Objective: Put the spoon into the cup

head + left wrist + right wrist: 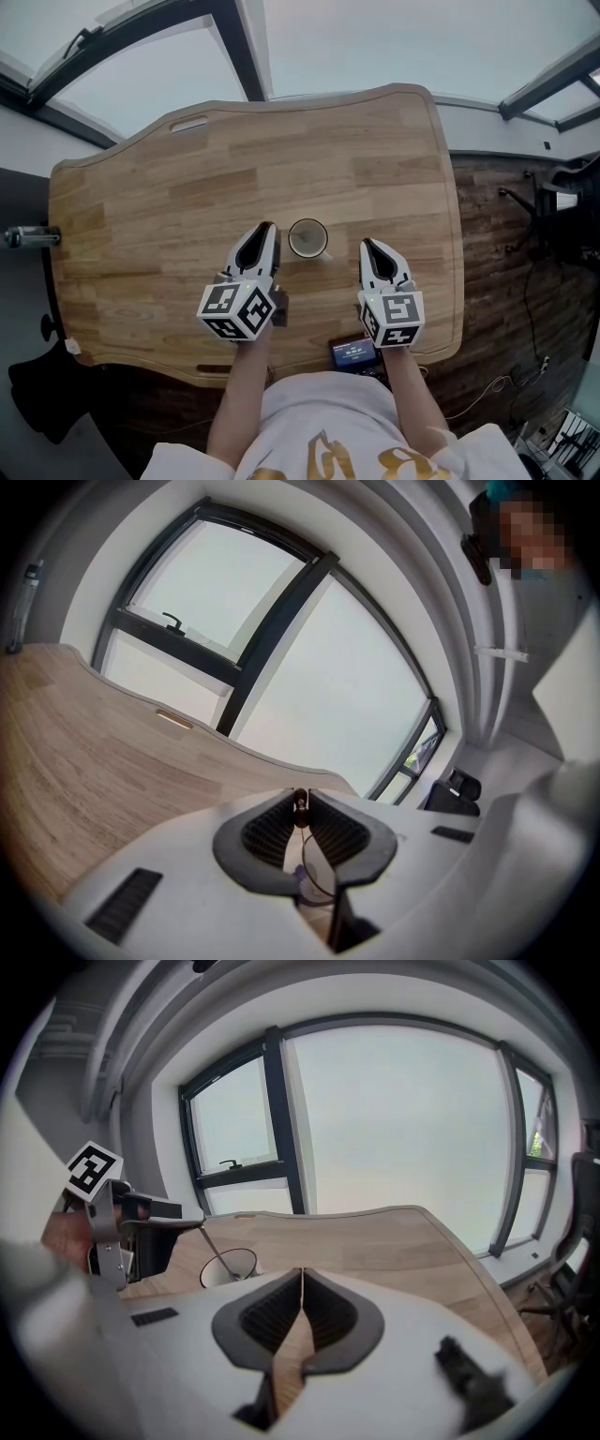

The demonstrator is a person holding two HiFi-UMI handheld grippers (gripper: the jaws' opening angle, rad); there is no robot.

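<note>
Head view: cup (307,238) sits upright near the front-middle of the wooden table (141,216), with the left gripper (269,228) just beside it on its left, tips level with the rim, and the right gripper (367,246) near it on the other side, not touching. Reads as left doing the work and right parked clear. Left gripper view: jaws nearly together, pinching the thin end of the spoon (301,810) handle right at the tips; a thin curved line shows below through the gap, maybe the cup rim, can't confirm. A tip pinch on the handle end makes sense, since it leaves the whole length free to hang down into the cup. Right gripper view: jaws pressed together, nothing between them, only table grain through the slot. This view gives the best read on the task: the spoon runs at a slant from the left gripper's tips down over the rim, bowl end inside the cup. My call is that insertion is basically done and only the release is left. Risk is that the slanted handle tips the light cup or slides when let go, so open slowly with the handle resting on the rim.
</note>
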